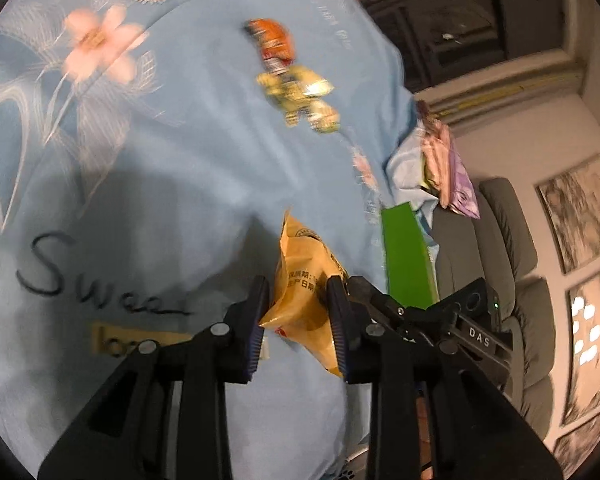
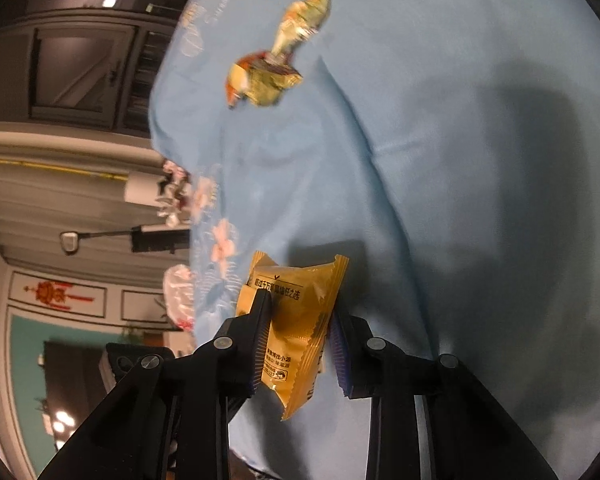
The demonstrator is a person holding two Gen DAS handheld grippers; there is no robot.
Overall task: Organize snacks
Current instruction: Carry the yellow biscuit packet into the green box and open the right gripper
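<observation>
In the left wrist view my left gripper [image 1: 298, 300] is shut on a yellow-orange snack packet [image 1: 304, 276], which stands up between the pads above the light blue floral cloth [image 1: 160, 184]. In the right wrist view my right gripper [image 2: 299, 310] is shut on a similar yellow packet [image 2: 296, 320] with printed text, held crumpled above the same cloth [image 2: 440, 160]. Farther off on the cloth lie loose snacks: an orange packet [image 1: 272, 40] and yellow-green packets [image 1: 300, 96], which the right wrist view shows as a small cluster [image 2: 266, 78].
A green box [image 1: 406, 256] sits at the cloth's right edge, with pink and purple packets [image 1: 448, 168] beyond it. A black device marked DAS [image 1: 468, 320] is close to my left gripper's right finger. A grey chair [image 1: 508, 264] stands past the edge. The cloth falls away at its left edge [image 2: 172, 128].
</observation>
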